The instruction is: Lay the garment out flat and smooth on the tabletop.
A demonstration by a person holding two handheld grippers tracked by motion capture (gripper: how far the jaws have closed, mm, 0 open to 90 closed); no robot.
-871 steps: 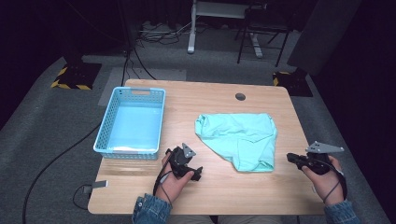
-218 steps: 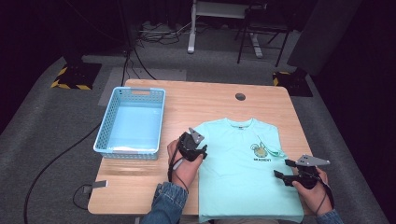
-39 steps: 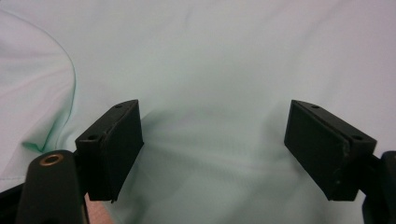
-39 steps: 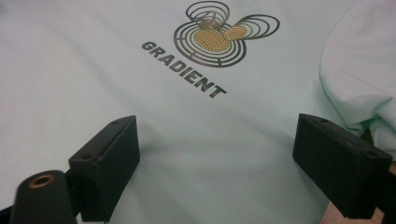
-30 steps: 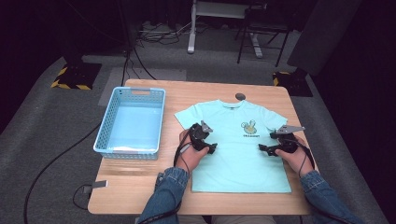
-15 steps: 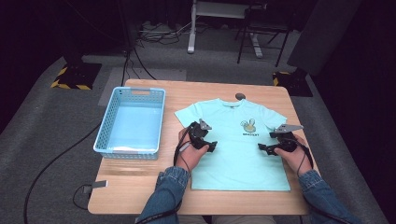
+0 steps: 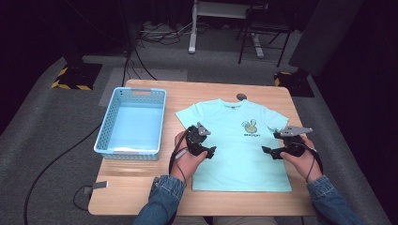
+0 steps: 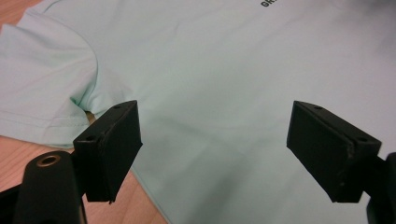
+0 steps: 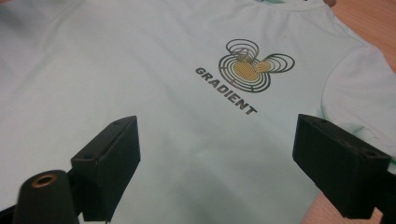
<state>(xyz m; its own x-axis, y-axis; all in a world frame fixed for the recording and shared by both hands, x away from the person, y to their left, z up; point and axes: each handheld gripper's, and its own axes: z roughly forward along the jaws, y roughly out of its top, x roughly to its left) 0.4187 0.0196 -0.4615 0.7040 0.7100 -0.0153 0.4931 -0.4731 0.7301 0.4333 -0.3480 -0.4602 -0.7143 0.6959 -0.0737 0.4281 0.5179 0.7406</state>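
Your shirt (image 7: 239, 145) lies flat on the counter (image 7: 141, 187), front up, pale mint with short sleeves spread (a round gold-and-black print above the word GRADIENT). Your left gripper (image 7: 210, 152) and right gripper (image 7: 267, 151) hover over its sides, fingers wide apart, gripping nothing.

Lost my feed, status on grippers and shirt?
Left gripper and right gripper open, empty, above the shirt. Shirt flat, print up. Basket well aside.
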